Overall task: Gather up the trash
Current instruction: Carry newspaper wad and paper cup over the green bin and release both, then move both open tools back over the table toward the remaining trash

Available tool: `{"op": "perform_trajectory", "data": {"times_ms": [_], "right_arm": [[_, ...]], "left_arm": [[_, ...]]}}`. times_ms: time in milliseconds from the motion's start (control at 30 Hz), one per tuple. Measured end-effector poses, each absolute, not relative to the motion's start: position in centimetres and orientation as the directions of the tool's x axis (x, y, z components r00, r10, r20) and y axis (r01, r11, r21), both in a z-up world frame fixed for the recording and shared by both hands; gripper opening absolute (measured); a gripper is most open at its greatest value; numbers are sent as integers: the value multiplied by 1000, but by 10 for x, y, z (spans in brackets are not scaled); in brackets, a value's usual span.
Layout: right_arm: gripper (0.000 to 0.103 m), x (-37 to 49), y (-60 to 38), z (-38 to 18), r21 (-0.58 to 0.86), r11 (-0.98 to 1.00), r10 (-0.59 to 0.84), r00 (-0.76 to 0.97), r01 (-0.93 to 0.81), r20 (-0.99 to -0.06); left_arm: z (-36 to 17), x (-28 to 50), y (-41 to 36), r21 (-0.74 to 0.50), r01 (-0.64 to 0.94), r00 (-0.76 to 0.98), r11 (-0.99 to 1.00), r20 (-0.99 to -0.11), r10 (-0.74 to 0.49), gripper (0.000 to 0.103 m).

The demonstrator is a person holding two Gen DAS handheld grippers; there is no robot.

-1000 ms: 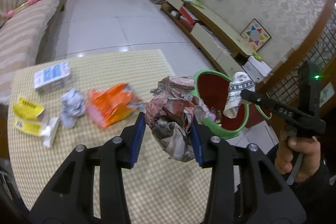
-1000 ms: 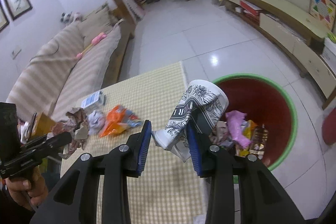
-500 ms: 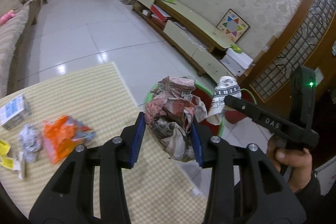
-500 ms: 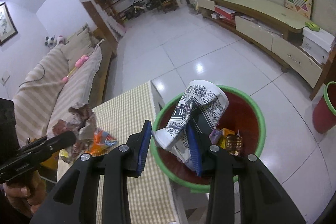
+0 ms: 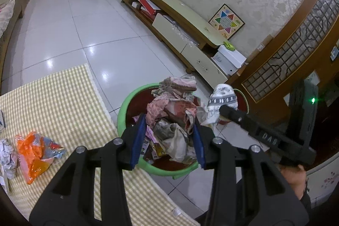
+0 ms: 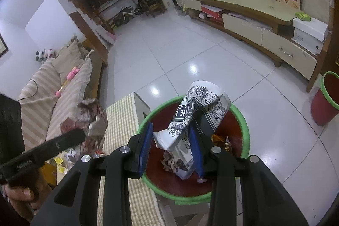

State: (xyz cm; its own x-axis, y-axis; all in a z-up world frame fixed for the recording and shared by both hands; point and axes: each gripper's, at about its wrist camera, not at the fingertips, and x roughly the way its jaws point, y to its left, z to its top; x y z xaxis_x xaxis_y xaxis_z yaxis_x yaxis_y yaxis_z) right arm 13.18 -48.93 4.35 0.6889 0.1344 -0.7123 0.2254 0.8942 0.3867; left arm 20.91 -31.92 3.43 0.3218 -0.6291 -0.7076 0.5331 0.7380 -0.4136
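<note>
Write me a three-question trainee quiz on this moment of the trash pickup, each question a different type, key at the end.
1. True or false: the left gripper holds a crumpled paper wad over the green-rimmed bin.
2. What does the right gripper hold? A) orange wrapper B) crushed patterned paper cup C) white box
3. Fill in: the orange wrapper lies on the checked ____.

Key:
1. True
2. B, the paper cup
3. Tablecloth
</note>
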Motion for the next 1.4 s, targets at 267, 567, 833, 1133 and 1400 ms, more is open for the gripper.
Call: {"op": "perform_trajectory", "data": {"times_ms": [267, 567, 833, 1133, 1400], "right_arm": [[34, 138, -488, 34, 376, 898, 138, 666, 228, -733], [37, 144, -490, 28, 373, 898, 144, 643, 235, -752], [72, 143, -488, 25, 355, 900, 123, 635, 253, -763], [93, 145, -480, 23, 329, 913, 109, 634, 241, -766], [93, 152, -463, 24, 308, 929, 116, 631, 204, -767]], "left_arm": [[26, 219, -332, -452, 506, 282, 735, -718, -636, 40], [26, 232, -342, -488, 493, 254, 721, -711, -655, 51], [33, 241, -324, -498, 424, 314, 757, -703, -638, 97], [41, 232, -294, -438, 411, 367, 799, -723, -585, 97], [45, 212, -246, -363, 402, 429, 841, -736, -523, 97]]}}
